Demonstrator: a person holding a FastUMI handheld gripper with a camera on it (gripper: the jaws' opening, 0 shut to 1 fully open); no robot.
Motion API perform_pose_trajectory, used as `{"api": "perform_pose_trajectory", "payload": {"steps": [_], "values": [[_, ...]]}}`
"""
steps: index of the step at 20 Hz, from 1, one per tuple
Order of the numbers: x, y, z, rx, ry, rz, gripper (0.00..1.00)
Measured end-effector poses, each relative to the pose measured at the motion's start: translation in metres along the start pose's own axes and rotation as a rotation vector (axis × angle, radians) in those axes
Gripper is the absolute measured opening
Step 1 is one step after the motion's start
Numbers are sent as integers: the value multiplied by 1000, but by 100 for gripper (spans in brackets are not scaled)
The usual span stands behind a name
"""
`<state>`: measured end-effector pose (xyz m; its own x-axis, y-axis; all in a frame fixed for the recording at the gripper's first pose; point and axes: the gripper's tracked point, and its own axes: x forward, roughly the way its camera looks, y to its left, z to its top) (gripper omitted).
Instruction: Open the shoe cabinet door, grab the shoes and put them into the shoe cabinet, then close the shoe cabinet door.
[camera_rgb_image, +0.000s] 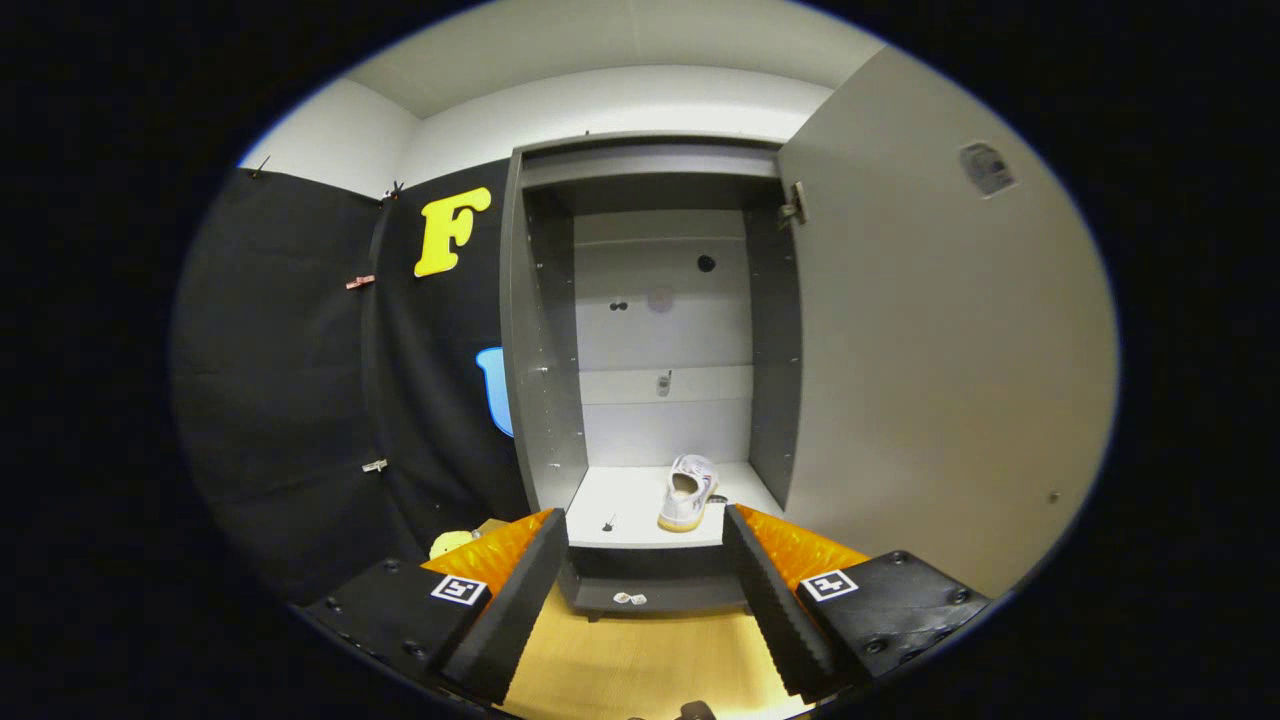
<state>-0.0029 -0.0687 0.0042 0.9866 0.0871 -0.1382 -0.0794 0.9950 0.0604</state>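
Inside the open cabinet (640, 300), one shoe (688, 492); jaws apart.

The tongs (645, 545) had two long fingers with ribbed, sawtooth inner pads (768, 590), each rising from a black block fastened with dark round screws. Each block carried a small square black-and-white marker tag (459, 589) near the finger's base. The fingers stood wide apart.
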Motion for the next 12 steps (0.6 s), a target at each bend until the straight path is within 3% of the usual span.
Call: {"api": "perform_pose_trajectory", "payload": {"steps": [12], "values": [[-133, -147, 17, 38, -58, -204, 97]]}}
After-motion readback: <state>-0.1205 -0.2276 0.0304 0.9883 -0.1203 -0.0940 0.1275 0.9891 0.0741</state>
